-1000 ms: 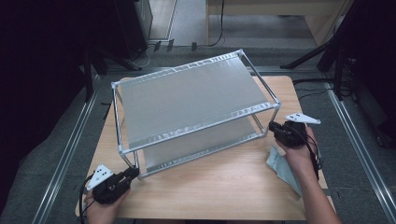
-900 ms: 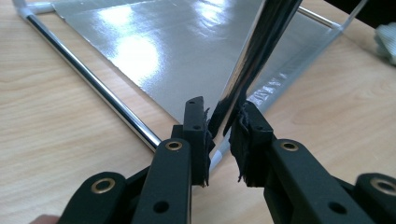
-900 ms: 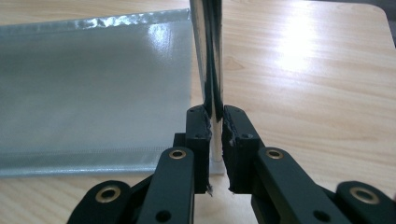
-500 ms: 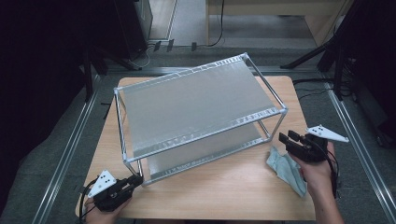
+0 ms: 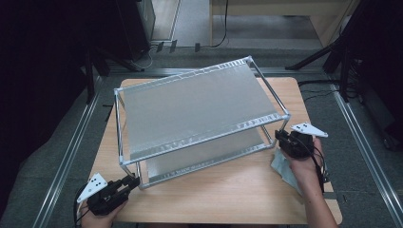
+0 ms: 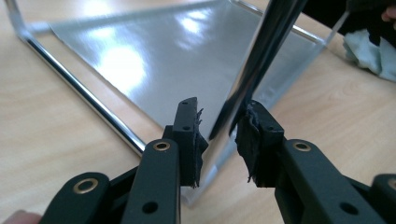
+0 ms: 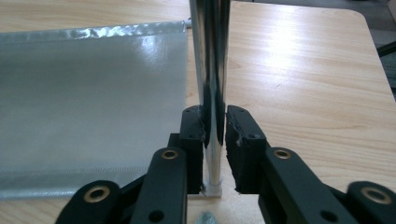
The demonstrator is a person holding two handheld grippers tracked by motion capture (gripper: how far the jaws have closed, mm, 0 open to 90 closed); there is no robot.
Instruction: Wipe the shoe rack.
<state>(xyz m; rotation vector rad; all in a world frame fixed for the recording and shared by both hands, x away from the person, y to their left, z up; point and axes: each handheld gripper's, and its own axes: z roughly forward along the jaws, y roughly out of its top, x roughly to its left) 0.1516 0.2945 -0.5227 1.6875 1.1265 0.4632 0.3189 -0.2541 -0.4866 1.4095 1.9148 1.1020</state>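
A two-shelf metal rack (image 5: 204, 138) with chrome legs stands askew on the wooden table (image 5: 228, 194). My left gripper (image 5: 133, 182) is at the rack's near left leg (image 6: 261, 51). Its jaws have just been opening. The leg stands between them with a gap on one side, so my left gripper (image 6: 219, 123) is open. My right gripper (image 5: 279, 138) is at the near right leg (image 7: 210, 46). Its jaws have just been closing, and in the right gripper view my right gripper (image 7: 215, 116) has both pads pressed on that leg, just above its foot.
A crumpled pale cloth (image 5: 285, 167) lies on the table under my right hand, also seen as the cloth (image 6: 369, 51) beyond the rack. The table's near edge is close behind both grippers. Dark stands and cables surround the table on the floor.
Half a second ago my right gripper was off to the right of the rack leg. It has come back left and closed on the leg. The left gripper stays at its corner.
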